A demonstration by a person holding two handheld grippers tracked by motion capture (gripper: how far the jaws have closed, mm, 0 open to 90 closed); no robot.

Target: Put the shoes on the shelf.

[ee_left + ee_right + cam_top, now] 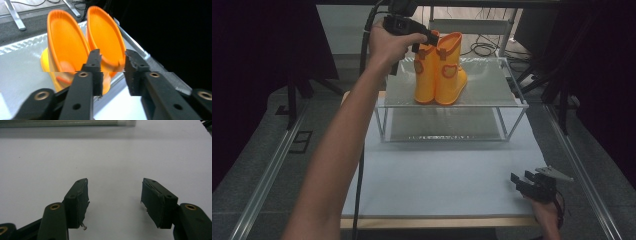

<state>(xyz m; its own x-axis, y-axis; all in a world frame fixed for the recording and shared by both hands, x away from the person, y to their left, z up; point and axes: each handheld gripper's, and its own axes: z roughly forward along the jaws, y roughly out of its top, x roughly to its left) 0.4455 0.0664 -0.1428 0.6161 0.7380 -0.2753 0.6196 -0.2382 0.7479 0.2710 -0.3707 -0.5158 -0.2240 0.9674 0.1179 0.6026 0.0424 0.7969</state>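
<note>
A pair of orange-yellow rubber boots stands upright on the top shelf of a glass-and-metal rack. My left gripper is held high at the boots' tops, coming in from the left. In the left gripper view the two boot openings face me. My left gripper is open, its jaws either side of the near rim of the right-hand boot without squeezing it. My right gripper rests low at the table's front right, and in its own view it is open over bare white surface.
The rack has a lower shelf under the boots. A white table top spreads in front of it. Metal rails run along both sides, and cables and stand legs lie on the floor behind.
</note>
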